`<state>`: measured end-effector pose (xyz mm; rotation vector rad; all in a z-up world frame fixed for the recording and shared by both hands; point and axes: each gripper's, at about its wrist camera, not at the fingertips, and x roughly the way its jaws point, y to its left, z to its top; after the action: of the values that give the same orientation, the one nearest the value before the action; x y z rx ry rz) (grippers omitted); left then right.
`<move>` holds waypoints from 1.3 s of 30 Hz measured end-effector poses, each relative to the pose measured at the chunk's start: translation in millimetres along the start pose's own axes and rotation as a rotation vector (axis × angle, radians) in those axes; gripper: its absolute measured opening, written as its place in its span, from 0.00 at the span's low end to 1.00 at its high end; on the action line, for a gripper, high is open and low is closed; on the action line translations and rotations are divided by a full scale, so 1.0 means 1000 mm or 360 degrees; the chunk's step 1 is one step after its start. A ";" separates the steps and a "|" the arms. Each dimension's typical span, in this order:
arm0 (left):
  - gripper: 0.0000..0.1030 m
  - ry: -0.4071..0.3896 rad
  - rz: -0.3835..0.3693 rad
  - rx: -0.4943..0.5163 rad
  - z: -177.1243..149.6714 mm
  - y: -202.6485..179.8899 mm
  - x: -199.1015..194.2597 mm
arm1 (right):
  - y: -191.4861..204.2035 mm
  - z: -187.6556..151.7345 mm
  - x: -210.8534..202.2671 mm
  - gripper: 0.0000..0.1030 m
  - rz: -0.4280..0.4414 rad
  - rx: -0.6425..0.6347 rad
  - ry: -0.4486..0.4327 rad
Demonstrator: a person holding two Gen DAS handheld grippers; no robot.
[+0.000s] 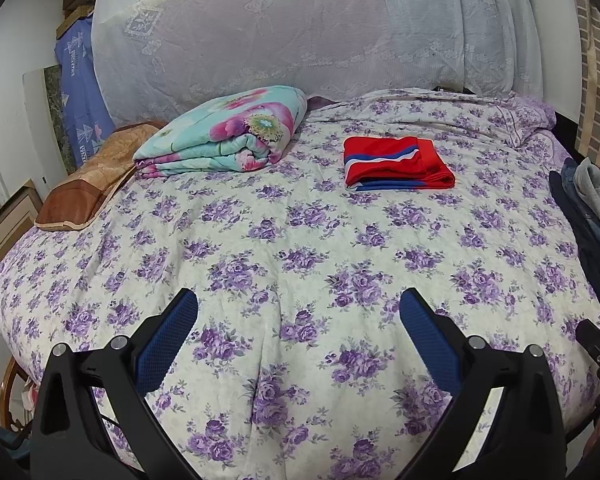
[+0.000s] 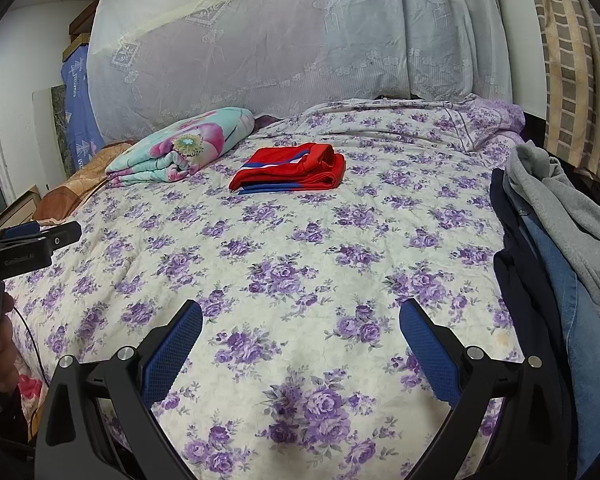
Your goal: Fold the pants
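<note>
Both grippers (image 1: 299,334) (image 2: 301,338) released over bed (image 1: 300,240); pants (image 2: 548,280) at right edge: soft, limp, grab waistband.

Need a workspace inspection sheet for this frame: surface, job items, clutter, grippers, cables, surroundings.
Surface: bed under a purple-flowered quilt, lightly wrinkled.
Job's things: red pants with blue and white stripes, already folded, lying far on the bed; pile of unfolded clothes (grey, denim, dark navy) at the right edge.
Clutter: folded floral blanket and brown pillow at far left.
Grippers: left gripper open, holding nothing; right gripper open, holding nothing; both above the near end of the bed.
Cables: thin dark cable by the person's hand at the left edge.
Surroundings: lace curtain behind the bed, checked curtain at right.
</note>
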<state>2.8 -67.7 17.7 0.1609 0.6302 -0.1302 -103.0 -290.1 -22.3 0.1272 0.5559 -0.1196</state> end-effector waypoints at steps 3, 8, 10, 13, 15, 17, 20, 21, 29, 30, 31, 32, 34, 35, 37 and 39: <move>0.96 0.0001 0.0003 0.0000 0.000 0.000 0.000 | 0.000 0.000 -0.001 0.97 -0.0002 0.0000 -0.0006; 0.96 0.0004 0.0004 -0.0003 0.000 0.000 -0.001 | 0.000 0.001 -0.001 0.97 -0.0002 0.0000 -0.0007; 0.96 0.0002 0.0006 -0.0003 0.000 0.001 -0.001 | -0.001 0.001 -0.001 0.97 -0.0002 0.0000 -0.0007; 0.96 -0.0001 0.0004 -0.0004 0.000 0.001 -0.001 | 0.000 0.002 -0.002 0.97 -0.0001 -0.0001 -0.0011; 0.96 -0.0001 0.0016 -0.0004 0.001 0.002 -0.001 | 0.000 0.003 -0.003 0.97 -0.0002 -0.0004 -0.0012; 0.96 0.0001 0.0017 -0.0006 0.001 0.002 -0.002 | 0.000 0.003 -0.003 0.97 -0.0001 -0.0003 -0.0014; 0.96 -0.0008 0.0024 -0.0003 0.001 0.002 -0.003 | 0.000 0.003 -0.006 0.97 -0.0002 -0.0006 -0.0022; 0.96 -0.0009 0.0022 -0.0002 0.001 0.002 -0.004 | 0.000 0.003 -0.007 0.97 -0.0003 -0.0005 -0.0025; 0.96 -0.0026 0.0031 0.0007 0.004 0.001 -0.012 | -0.001 0.005 -0.010 0.97 -0.0006 0.0008 -0.0040; 0.96 -0.0030 0.0031 0.0006 0.004 0.001 -0.013 | -0.002 0.005 -0.010 0.97 -0.0007 0.0009 -0.0041; 0.96 -0.0032 0.0034 0.0007 0.003 0.001 -0.014 | -0.002 0.005 -0.010 0.97 -0.0011 0.0009 -0.0042; 0.96 -0.0033 0.0043 0.0007 0.003 0.000 -0.014 | -0.003 0.005 -0.009 0.97 -0.0018 0.0009 -0.0043; 0.96 -0.0036 0.0051 0.0012 0.002 0.000 -0.015 | -0.005 0.006 -0.008 0.97 -0.0035 0.0011 -0.0043; 0.96 -0.0033 0.0051 0.0020 0.002 -0.001 -0.014 | -0.006 0.006 -0.007 0.97 -0.0041 0.0014 -0.0040; 0.96 -0.0030 0.0042 0.0029 0.001 -0.002 -0.014 | -0.008 0.008 -0.005 0.97 -0.0057 0.0016 -0.0040; 0.96 -0.0027 0.0035 0.0035 -0.001 -0.003 -0.014 | -0.011 0.011 -0.003 0.97 -0.0096 0.0008 -0.0045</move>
<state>-9.3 -69.7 25.2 0.1878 0.6100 -0.1175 -101.4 -302.0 -12.8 0.1135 0.5316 -0.1812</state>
